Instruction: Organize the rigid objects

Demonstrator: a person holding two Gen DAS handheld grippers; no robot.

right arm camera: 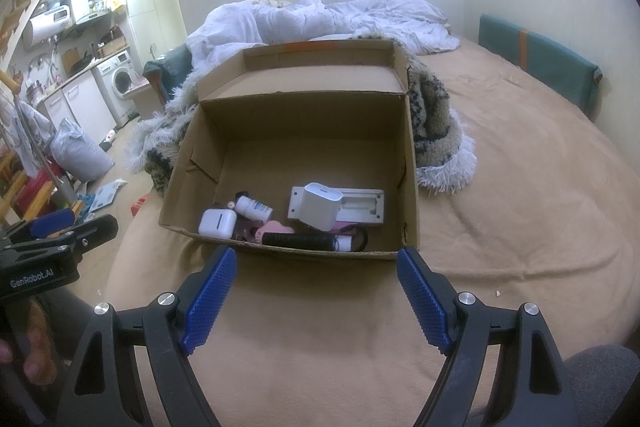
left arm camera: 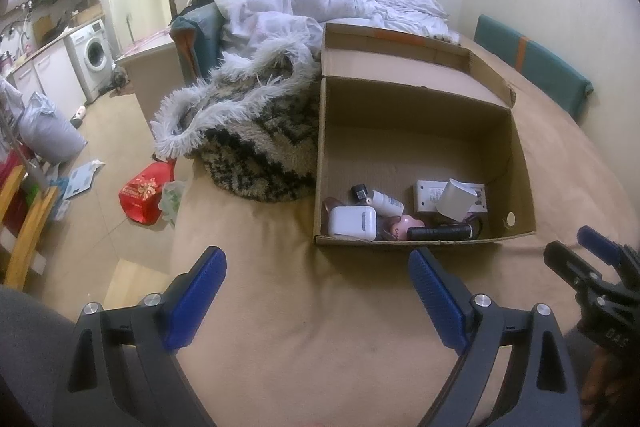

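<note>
A small one-room home, with sleeping and kitchen areas sharing one space. A bed covered in a tan sheet is filling the foreground, with a rumpled white duvet lying at its far end. Beyond it, a front-loading washing machine is sitting under a kitchen counter, and a water heater is hanging on the wall above.
</note>
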